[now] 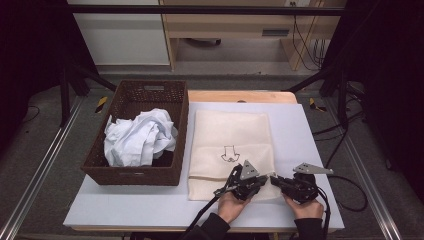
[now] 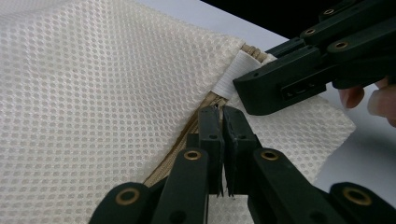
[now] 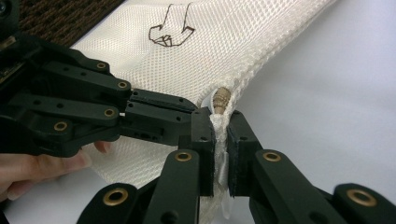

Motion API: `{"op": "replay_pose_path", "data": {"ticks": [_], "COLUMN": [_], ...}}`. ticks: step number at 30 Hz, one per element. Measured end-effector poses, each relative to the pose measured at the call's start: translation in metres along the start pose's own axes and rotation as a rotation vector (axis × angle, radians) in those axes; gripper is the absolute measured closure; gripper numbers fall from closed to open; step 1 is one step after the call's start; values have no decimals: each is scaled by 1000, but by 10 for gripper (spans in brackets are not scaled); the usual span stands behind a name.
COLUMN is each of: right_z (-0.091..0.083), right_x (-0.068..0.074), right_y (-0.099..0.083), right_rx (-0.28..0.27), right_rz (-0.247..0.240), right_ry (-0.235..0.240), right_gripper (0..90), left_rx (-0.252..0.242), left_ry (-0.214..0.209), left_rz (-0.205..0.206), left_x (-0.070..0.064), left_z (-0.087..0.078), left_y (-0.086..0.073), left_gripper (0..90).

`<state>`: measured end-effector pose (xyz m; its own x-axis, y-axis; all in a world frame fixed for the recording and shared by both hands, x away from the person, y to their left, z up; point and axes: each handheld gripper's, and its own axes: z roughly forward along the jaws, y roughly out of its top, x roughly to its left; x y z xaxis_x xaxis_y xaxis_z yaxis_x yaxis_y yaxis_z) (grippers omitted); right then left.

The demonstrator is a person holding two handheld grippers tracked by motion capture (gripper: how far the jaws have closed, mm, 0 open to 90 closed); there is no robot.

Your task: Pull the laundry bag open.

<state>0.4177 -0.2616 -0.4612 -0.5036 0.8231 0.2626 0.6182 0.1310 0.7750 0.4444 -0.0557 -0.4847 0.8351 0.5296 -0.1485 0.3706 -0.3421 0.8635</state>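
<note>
Mesh laundry bag (image 1: 231, 150) flat on white tabletop (image 1: 300, 130), just right of wicker basket (image 1: 170, 100) holding crumpled white cloth (image 1: 137, 137). Both grippers at the bag's near right corner, where the zipper (image 2: 175, 154) ends.

Right gripper (image 3: 221, 140): fingers (image 3: 201, 154) nearly closed, pinching the white fabric tab/corner of the bag right at the zipper end; brass-coloured zipper end (image 3: 220, 99) poking up just past the tips. Looks like the anchor grip.

Left gripper (image 2: 222, 135): fingers (image 2: 238, 140) pressed together on the zipper line, just beside the right gripper's tip. Likely clamped on the slider or pull, but can't confirm — pinched part hidden between the pads.

Step in hand, by judgement: unzipping the bag so the cloth can go in.

To do it well:
- Keep right grip fixed and low, holding the corner against the tabletop; no lifting, or mesh bunches.
- Confirm left has the pull, not just mesh. If only mesh, release and re-pinch on the pull.
- Draw left along the zipper line, away from the anchored corner, straight and parallel to the seam. No sideways pull: teeth jam, mesh snags.
- Slow, steady tension; stop if bag drags along with the hand.
- Risk: tab slipping out of right fingers, since grip sits near the tips.
</note>
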Motion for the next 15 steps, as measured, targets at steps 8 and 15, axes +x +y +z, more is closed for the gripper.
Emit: {"op": "replay_pose_path", "data": {"ticks": [8,15], "right_z": [0,0], "right_x": [1,3], "right_y": [-1,-1], "right_rx": [-7,-15], "right_rz": [-8,-20], "right_ry": [-4,-19], "right_gripper": [840,843], "left_rx": [-13,-17], "left_ry": [19,26], "left_rz": [1,-24], "left_x": [-3,-4], "left_z": [-2,-4], "left_y": [-2,-2], "left_gripper": [864,865]}}
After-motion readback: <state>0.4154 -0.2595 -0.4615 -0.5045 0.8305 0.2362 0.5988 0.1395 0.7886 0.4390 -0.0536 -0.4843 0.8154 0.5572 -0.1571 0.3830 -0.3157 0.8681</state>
